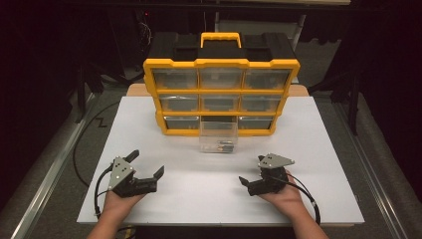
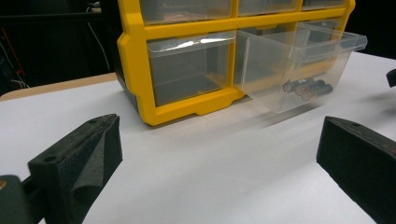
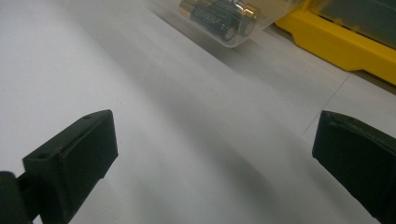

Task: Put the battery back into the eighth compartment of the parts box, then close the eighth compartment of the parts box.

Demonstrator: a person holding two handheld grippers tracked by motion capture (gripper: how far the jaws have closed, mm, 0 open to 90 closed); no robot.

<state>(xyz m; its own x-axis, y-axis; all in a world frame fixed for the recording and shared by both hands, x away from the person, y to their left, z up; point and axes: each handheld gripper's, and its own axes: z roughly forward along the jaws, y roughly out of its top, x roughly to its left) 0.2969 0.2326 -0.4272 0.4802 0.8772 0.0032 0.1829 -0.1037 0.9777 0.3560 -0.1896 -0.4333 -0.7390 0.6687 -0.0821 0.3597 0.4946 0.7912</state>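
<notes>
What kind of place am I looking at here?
Probably a lab or workshop bench: a white table in a dark room, a yellow drawer organizer with batteries, and cabled hand-held grippers.

The person's forearms come in from the bottom of the high view, each hand cupped under its tool; the left hand [image 1: 117,201] holds the left tongs [image 1: 147,165] low over the counter [image 1: 199,199], jaws spread wide and angled inward to the right. The right hand [image 1: 283,195] holds the right tongs [image 1: 251,170] at a similar height, jaws also wide apart with nothing between them, angled inward to the left; the two tongs sit well apart.
</notes>
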